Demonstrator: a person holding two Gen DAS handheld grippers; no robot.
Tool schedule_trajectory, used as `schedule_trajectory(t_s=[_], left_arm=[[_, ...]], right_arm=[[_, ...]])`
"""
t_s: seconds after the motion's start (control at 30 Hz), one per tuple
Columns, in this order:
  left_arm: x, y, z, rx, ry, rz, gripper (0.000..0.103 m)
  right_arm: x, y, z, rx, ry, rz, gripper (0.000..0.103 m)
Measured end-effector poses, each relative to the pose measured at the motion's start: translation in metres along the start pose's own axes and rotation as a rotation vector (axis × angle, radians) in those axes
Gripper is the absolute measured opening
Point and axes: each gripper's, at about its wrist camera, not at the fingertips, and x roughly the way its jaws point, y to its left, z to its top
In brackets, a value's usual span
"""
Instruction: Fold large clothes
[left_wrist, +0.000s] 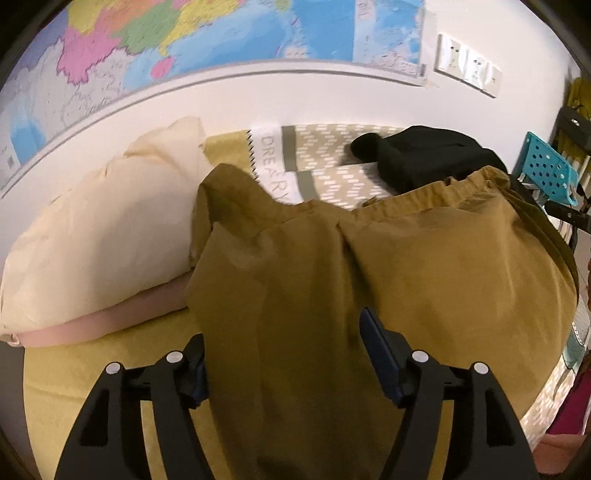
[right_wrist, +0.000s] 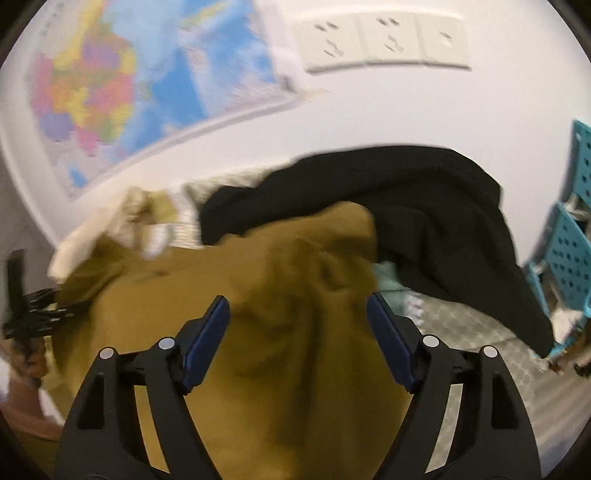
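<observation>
Both tools stand wide with nothing gripped. The left tool (left_wrist: 284, 354) straddles the mustard garment (left_wrist: 369, 266) spread on the bed (left_wrist: 92, 354), its waistband edge far ahead. A pillow (left_wrist: 96, 240) lies ahead-left. The right tool (right_wrist: 298, 325) hovers over the same bunched cloth; a black garment (right_wrist: 424, 210) lies just beyond.

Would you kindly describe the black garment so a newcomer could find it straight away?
Start at the wall map above the bed. Below its right end, on the patterned bedspread, lies the black garment, crumpled behind the mustard-brown garment. It is the only black fabric there.
</observation>
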Motion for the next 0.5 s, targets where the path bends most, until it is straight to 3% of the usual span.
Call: schedule_trajectory(t_s=[0.23, 0.5], left_arm=[[0.003, -0.007, -0.001, 0.013, -0.004, 0.008, 0.071], [0.022, 0.001, -0.003, -0.011, 0.038, 0.019, 0.072]], right_arm=[[0.021, 0.034, -0.013, -0.058, 0.06, 0.089, 0.076], [0.066, 0.031, -0.015, -0.051, 0.128, 0.052, 0.071]])
